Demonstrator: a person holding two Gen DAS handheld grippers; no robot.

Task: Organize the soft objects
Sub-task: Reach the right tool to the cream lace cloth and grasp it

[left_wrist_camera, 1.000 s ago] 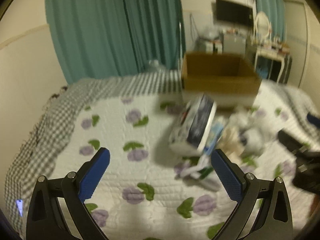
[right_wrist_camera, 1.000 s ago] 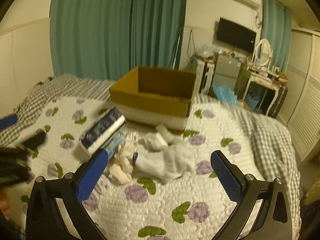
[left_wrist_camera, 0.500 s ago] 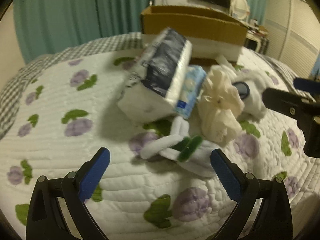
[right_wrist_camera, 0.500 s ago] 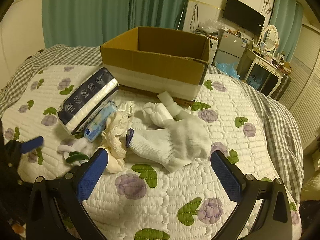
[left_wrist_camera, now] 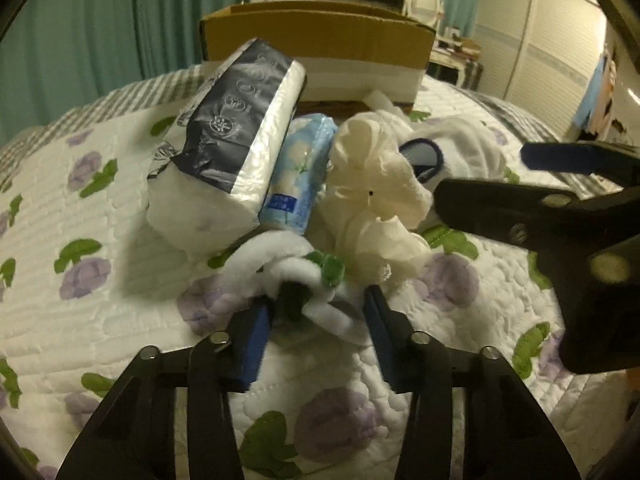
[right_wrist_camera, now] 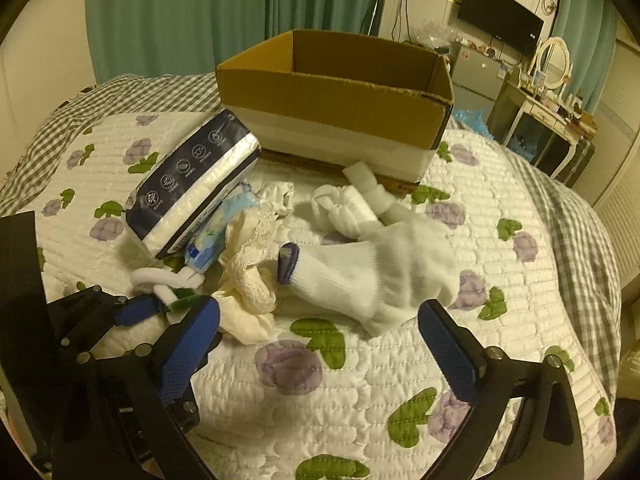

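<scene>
My left gripper (left_wrist_camera: 316, 320) has its fingers closed in around a fluffy white and green fuzzy item (left_wrist_camera: 288, 268) on the quilt, also seen in the right wrist view (right_wrist_camera: 168, 280). Behind it lie a navy-and-white tissue pack (left_wrist_camera: 228, 136), a small blue packet (left_wrist_camera: 300, 172), a cream cloth (left_wrist_camera: 376, 208) and a white glove with a blue cuff (right_wrist_camera: 368, 272). My right gripper (right_wrist_camera: 320, 344) is open and empty just in front of the glove and cloth. An open cardboard box (right_wrist_camera: 336, 96) stands behind the pile.
The floral quilt (right_wrist_camera: 360, 380) covers the bed, with a checked blanket (right_wrist_camera: 580, 220) at the edges. Rolled white socks (right_wrist_camera: 348, 204) lie by the box. Green curtains, a TV and a dressing table stand beyond the bed.
My left gripper has moved forward to the fuzzy item and narrowed its fingers around it. My right gripper has come closer to the pile, still open.
</scene>
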